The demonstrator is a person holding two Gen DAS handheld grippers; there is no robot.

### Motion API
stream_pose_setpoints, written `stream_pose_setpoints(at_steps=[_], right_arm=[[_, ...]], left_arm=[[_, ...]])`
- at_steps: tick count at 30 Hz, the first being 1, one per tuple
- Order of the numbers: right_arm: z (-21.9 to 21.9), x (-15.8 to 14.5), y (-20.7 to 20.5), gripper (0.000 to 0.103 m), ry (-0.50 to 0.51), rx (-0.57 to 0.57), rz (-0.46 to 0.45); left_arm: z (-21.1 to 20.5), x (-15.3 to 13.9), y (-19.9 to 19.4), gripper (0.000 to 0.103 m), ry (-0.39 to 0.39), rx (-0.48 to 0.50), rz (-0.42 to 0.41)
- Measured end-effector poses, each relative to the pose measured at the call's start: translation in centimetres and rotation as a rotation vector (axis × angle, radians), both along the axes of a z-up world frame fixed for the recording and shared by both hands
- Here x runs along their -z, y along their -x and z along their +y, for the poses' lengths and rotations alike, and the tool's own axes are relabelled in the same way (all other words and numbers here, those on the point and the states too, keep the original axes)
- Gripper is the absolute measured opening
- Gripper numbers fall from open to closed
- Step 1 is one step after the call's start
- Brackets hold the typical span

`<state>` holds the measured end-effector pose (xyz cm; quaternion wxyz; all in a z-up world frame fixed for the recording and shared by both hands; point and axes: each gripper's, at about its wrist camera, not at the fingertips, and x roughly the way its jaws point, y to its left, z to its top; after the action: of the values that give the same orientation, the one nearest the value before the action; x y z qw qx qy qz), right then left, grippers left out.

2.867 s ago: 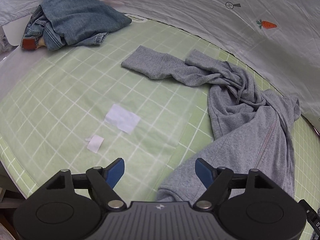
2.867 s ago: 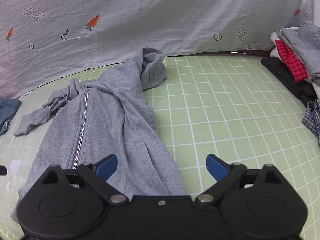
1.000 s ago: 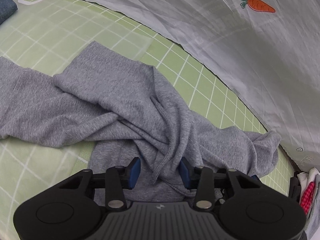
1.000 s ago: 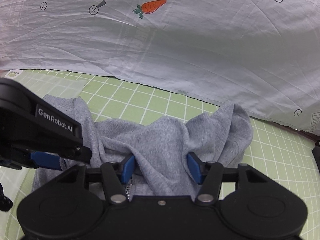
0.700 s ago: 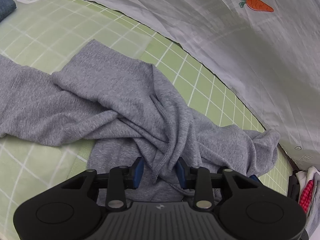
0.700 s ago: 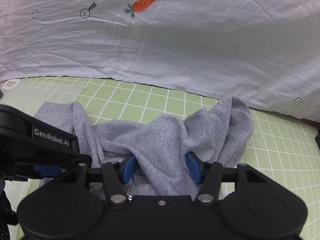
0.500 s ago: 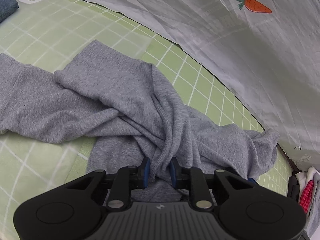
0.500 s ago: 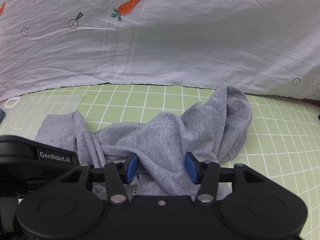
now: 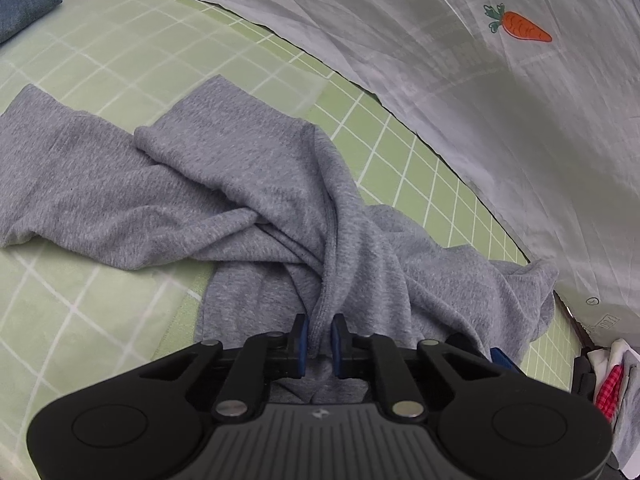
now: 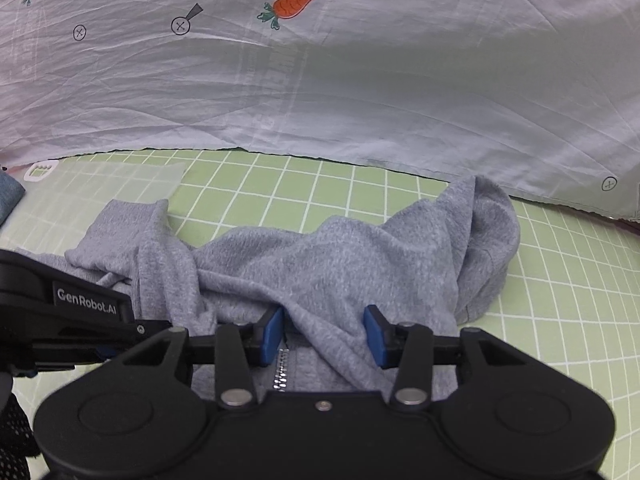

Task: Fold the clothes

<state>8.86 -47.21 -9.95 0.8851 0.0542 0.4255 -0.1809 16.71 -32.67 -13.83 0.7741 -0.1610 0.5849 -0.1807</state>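
- Two views. Left wrist view: the left claw [image 9: 319, 338], wide a second ago, is closing on a bunched ridge of the gray hoodie [image 9: 256, 184], pads pinching it, so lifting looks next. The hoodie sprawls across the green gridded mat [image 9: 100, 76], below a carrot-print sheet [image 9: 480, 92].
- Right wrist view: the right claw [image 10: 323, 334] has narrowed and is closing around hoodie [image 10: 340, 264] fabric by the zipper [image 10: 282, 372]; its pads are not yet clamped.

Staged recording setup – green grid mat [image 10: 560, 280], carrot-print backdrop sheet [image 10: 360, 100].
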Motion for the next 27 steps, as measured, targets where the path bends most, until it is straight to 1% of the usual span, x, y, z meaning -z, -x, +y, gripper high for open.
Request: stream_pose_setpoints(at_steps=[1, 2, 4, 8, 12, 15, 19, 22, 25, 27], right_arm=[[-0.3, 0.0, 0.1, 0.031, -0.008, 0.015, -0.008], [-0.6, 0.1, 0.2, 0.027, -0.017, 0.031, -0.016], [-1.6, -0.1, 0.7, 0.019, -0.075, 0.072, -0.048], [-3.4, -0.3, 1.8, 0.016, -0.211, 0.171, -0.104], [-5.2, -0.7, 3.5, 0.011, -0.345, 0.290, -0.190], [-6.3, -1.5, 4.9, 0.009, -0.355, 0.346, -0.240], [-7.9, -2.3, 7.4, 0.008, -0.340, 0.426, -0.282], [-9.7, -3.0, 10.1, 0.008, -0.290, 0.513, -0.314], [-11.5, -3.7, 13.3, 0.007, -0.211, 0.617, -0.330], [-13.0, -3.7, 15.9, 0.007, -0.155, 0.704, -0.322]], left_arm=[[0.0, 0.0, 0.1, 0.012, -0.005, -0.001, -0.004], [0.0, 0.0, 0.2, 0.012, -0.014, -0.001, -0.009], [0.2, 0.2, 0.4, 0.011, -0.028, -0.005, -0.015], [1.0, 0.4, 0.6, 0.010, -0.044, -0.019, -0.016], [2.1, 0.2, 1.1, 0.010, -0.072, -0.034, -0.039], [3.6, 0.1, 1.5, 0.009, -0.099, -0.061, -0.060], [5.8, -0.4, 1.8, 0.008, -0.144, -0.113, -0.097], [7.4, -1.0, 1.7, 0.007, -0.197, -0.169, -0.143], [10.0, -2.0, 1.3, 0.006, -0.287, -0.253, -0.212], [11.9, -2.4, 0.6, 0.006, -0.338, -0.298, -0.235]])
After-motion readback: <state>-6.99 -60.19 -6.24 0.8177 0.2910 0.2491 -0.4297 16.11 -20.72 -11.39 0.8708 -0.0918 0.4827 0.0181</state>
